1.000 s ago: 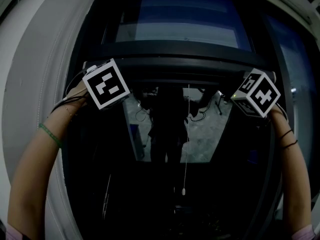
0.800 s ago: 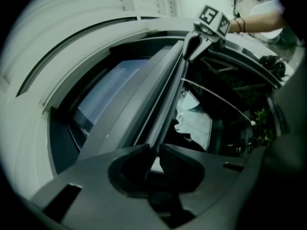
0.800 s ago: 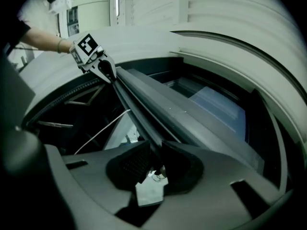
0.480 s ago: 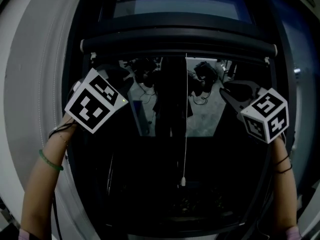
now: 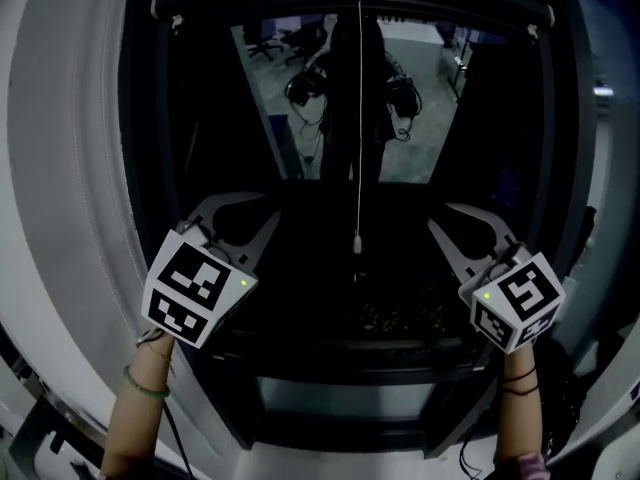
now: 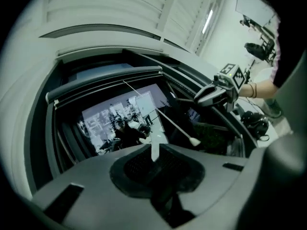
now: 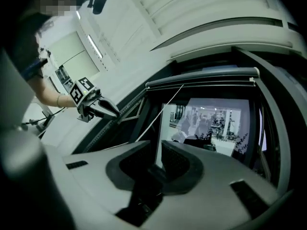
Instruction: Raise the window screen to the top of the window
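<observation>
The window screen's dark bottom bar [image 5: 350, 10] sits at the top of the window opening, also seen as the bar [image 6: 105, 80] and the bar [image 7: 201, 78]. Its thin white pull cord [image 5: 359, 118] hangs down the middle and ends in a small tassel [image 5: 356, 240]. My left gripper [image 5: 274, 209] is low on the left, well below the bar, shut on nothing. Low on the right is my right gripper [image 5: 438, 215], likewise shut and empty. Each sees the other: the right gripper [image 6: 211, 92] and the left gripper [image 7: 98, 107]. The cord hangs between them, untouched.
A thick white window frame [image 5: 70, 168] curves round the dark glass [image 5: 210, 118], which reflects a lit room and a person. The dark sill [image 5: 360, 353] runs below the grippers. White wall panels [image 6: 110, 8] lie above the window.
The screen's bar has gone from mid-window, where both grippers were at it, up to the top of the opening. Both grippers have come off it and dropped low.
</observation>
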`<state>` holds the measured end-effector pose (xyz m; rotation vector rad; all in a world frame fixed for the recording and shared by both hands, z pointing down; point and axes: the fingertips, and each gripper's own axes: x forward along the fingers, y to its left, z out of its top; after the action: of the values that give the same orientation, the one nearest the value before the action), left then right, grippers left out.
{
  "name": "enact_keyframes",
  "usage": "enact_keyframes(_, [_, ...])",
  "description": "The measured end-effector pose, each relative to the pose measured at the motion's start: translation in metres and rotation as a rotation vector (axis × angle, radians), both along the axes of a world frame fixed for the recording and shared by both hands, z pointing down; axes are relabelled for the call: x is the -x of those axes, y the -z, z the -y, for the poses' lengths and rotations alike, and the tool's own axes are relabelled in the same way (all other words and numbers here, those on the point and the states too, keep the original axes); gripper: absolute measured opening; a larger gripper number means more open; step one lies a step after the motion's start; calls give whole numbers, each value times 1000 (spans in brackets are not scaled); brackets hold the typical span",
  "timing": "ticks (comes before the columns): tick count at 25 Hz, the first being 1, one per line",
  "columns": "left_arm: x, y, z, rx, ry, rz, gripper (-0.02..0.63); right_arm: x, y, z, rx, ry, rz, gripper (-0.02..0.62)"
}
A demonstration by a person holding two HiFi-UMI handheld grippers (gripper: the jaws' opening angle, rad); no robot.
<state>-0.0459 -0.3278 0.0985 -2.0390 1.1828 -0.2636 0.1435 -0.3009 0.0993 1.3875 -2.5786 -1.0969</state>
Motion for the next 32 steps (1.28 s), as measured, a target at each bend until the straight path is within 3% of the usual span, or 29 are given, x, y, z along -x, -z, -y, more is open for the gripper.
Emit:
enact_keyframes(5, [-21,-85,-26,116,-70,-94,51,13,-65,-20,75,43,82,60])
enact_keyframes(13, [-19,-209,-96,316,-130,-243,51,54,-194,-85,279,55,149,60])
enact_keyframes(18, [-2,-274,-185,432,-187,-268,51,84,-254,-163,366,23,200,60])
enact_keyframes(24, [33,-346,-291,574,-184,-340,51,123,-316,-268,505,-7,243,60])
enact_keyframes(32, [44,-403,-391,741,-205,-420,51,135,-362,-364,628,-52,327,60])
